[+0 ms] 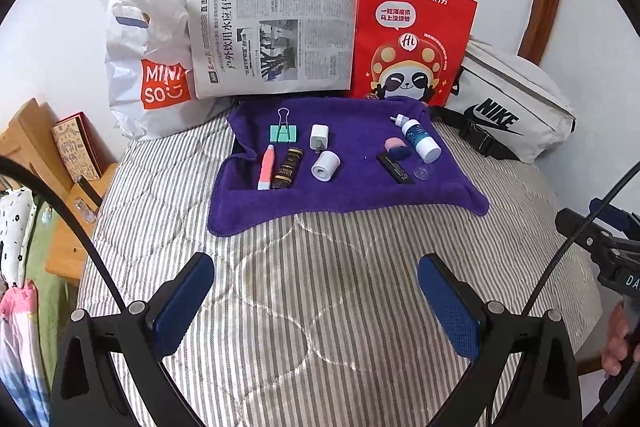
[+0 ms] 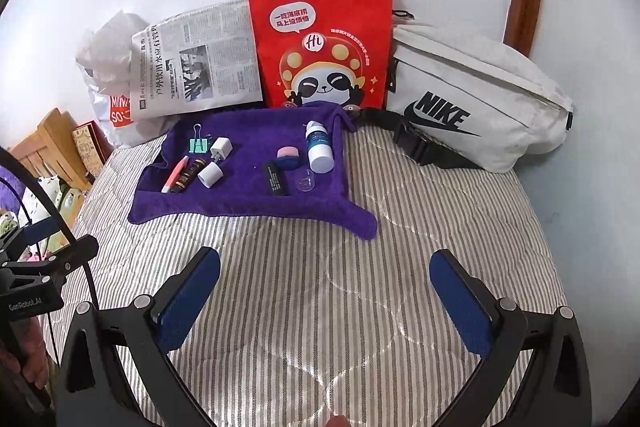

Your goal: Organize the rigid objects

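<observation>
left gripper (image 1: 316, 301) wide apart, empty, over bare striped quilt (image 1: 320, 307) | right gripper (image 2: 325, 301) same deal | small stuff sits on purple towel (image 1: 360, 195) up by the wall, binder clip (image 1: 283, 131) far-left, bottle (image 1: 418, 139) far-right | loads of open quilt before towel's front edge

A purple towel (image 1: 360, 191) lies on grey-and-white striped bedding (image 1: 320, 287), behind it a red paper bag (image 1: 412, 27).
</observation>
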`<state>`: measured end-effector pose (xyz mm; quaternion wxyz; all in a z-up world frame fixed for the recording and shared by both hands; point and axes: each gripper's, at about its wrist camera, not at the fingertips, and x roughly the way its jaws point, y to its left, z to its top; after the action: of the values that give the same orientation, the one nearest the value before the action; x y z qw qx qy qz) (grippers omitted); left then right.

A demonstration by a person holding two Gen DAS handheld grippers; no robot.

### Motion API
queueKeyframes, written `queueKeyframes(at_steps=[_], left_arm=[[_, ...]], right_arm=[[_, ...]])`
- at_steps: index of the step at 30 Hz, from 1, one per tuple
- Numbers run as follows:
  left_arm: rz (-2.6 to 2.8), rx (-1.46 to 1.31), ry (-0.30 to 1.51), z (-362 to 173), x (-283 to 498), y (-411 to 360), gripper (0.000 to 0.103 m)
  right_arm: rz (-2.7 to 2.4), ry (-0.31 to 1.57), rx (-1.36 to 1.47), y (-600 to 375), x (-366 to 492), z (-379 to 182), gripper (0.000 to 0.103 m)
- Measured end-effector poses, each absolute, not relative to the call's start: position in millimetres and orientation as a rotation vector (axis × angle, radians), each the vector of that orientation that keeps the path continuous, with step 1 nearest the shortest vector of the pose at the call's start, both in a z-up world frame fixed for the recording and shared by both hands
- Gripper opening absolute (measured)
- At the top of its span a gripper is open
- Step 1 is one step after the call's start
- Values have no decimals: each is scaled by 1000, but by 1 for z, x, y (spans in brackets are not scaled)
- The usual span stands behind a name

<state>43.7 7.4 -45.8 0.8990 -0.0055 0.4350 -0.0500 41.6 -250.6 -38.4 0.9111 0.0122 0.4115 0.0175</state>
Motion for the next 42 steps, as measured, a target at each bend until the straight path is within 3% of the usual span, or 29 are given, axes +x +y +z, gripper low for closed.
queueKeyframes(at_steps=[42], left_arm=[[-103,-14,921,-48,38,10,103]], right_arm=[[50,834,30,-245,36,-34,103]])
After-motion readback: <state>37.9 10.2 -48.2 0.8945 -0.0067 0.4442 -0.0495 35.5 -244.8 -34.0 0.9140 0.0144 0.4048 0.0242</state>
